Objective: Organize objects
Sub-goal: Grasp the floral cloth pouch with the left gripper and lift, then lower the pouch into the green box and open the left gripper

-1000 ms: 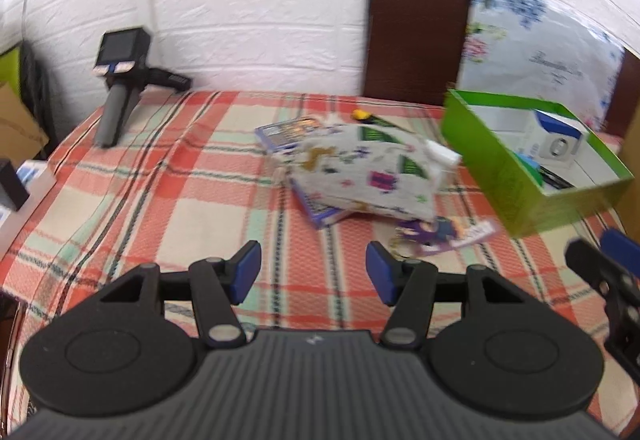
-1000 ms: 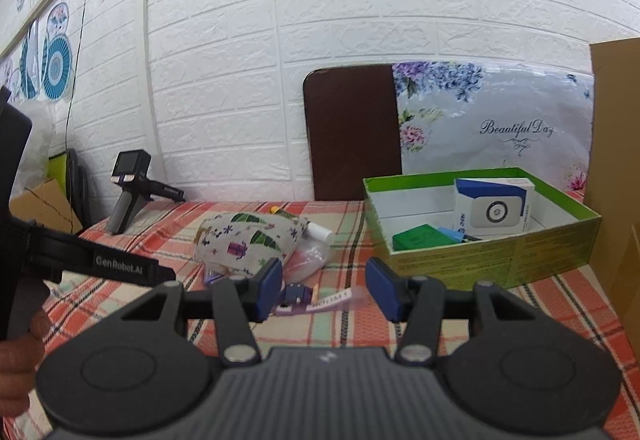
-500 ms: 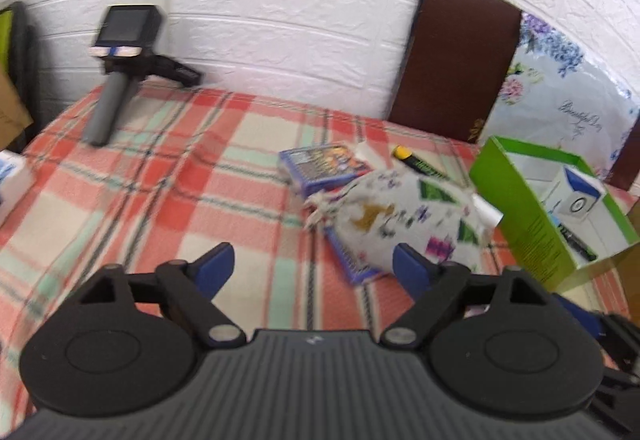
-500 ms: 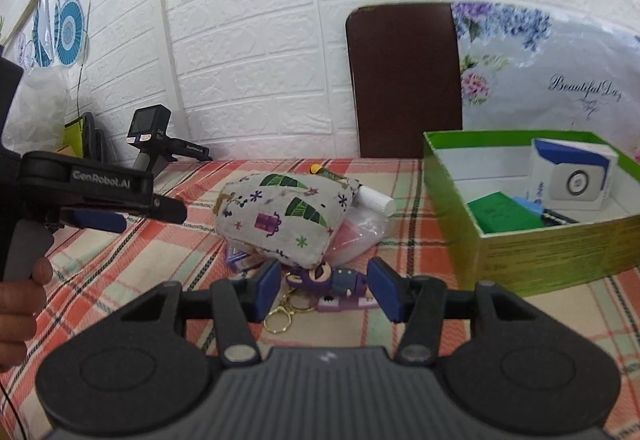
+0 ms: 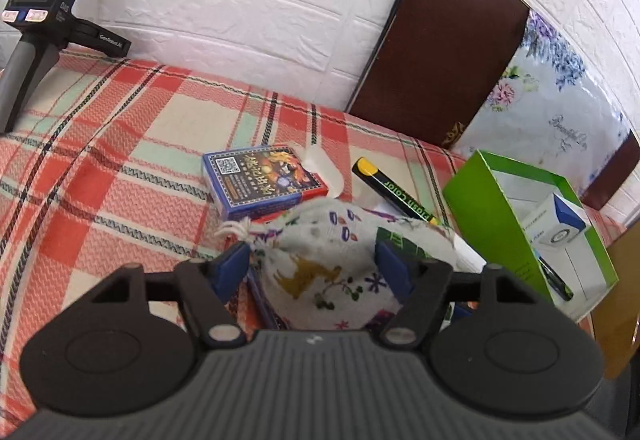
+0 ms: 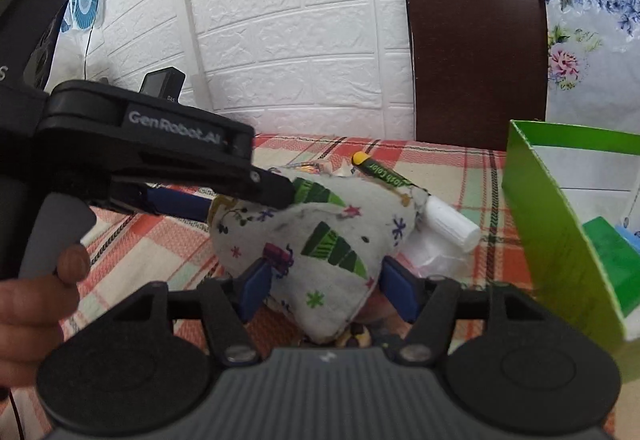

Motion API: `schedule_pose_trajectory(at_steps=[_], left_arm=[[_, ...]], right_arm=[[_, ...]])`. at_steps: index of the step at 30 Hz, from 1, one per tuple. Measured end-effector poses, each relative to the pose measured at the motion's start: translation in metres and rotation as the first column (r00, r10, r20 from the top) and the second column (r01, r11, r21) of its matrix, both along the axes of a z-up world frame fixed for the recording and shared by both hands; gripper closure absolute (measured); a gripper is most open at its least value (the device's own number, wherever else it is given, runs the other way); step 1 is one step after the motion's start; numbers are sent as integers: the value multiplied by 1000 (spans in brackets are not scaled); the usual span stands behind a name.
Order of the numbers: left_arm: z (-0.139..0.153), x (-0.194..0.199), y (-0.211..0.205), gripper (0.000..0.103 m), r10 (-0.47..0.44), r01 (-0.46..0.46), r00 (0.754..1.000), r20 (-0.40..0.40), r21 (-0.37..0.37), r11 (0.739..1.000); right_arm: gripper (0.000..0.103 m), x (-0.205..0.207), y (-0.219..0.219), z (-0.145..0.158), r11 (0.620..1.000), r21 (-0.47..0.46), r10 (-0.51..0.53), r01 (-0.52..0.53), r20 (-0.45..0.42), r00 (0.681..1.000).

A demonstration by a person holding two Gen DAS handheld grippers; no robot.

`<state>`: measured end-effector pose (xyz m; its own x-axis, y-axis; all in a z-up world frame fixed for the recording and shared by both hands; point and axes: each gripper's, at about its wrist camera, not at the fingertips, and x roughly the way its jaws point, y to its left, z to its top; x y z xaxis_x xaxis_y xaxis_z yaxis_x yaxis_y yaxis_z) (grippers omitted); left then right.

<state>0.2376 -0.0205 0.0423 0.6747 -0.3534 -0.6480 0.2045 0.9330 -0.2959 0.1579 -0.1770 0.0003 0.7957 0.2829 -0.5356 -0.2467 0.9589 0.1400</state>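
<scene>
The left tongs (image 5: 310, 266) are closing around the printed pouch (image 5: 332, 260); the right tongs (image 6: 326, 286) are half-open, straddling its near corner, pads apart from it.

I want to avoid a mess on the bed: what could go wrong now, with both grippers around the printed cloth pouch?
1. The left gripper is closing on the soft white printed cloth pouch; the right gripper straddles its other end. The fabric may slip or sag.
2. The black marker with the yellow cap and the white tube lie against the pouch and may roll when it lifts.
3. The green cardboard box stands near the right gripper and could be knocked.
</scene>
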Motion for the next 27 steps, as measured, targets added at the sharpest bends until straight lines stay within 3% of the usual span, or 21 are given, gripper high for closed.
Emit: schedule_pose_trajectory(at_steps=[3, 4, 7, 11, 15, 19, 24, 26, 27], left_arm=[[7, -14, -2, 60, 8, -8, 1000, 29, 10, 1000], [11, -18, -2, 66, 3, -3, 999, 33, -6, 1000], [28, -34, -9, 68, -1, 1, 995, 100, 0, 1000], [59, -45, -16, 69, -38, 51, 983, 181, -68, 996], [81, -50, -58, 68, -119, 135, 958, 263, -41, 990], [81, -45, -112, 68, -221, 232, 938, 266, -7, 973], [59, -30, -175, 68, -316, 312, 924, 217, 53, 949], [49, -26, -191, 55, -322, 311, 923, 213, 82, 947], [45, -24, -196, 41, -320, 307, 923, 213, 90, 947]], right_arm=[[73, -12, 8, 5, 1000, -21, 17, -15, 63, 998], [75, -19, 11, 7, 999, -34, 21, -18, 91, 996], [77, -38, 16, 19, 997, -77, 12, 4, 201, 980], [77, -62, 1, 43, 996, -60, -44, 67, 333, 942], [77, -81, -24, 59, 985, -70, -111, 157, 437, 893], [77, -88, -67, 58, 965, -29, -220, 259, 443, 869], [76, -85, -119, 39, 935, 18, -336, 355, 369, 867], [64, -77, -131, 28, 931, 0, -346, 366, 323, 881], [46, -71, -135, 24, 929, -17, -348, 369, 298, 889]])
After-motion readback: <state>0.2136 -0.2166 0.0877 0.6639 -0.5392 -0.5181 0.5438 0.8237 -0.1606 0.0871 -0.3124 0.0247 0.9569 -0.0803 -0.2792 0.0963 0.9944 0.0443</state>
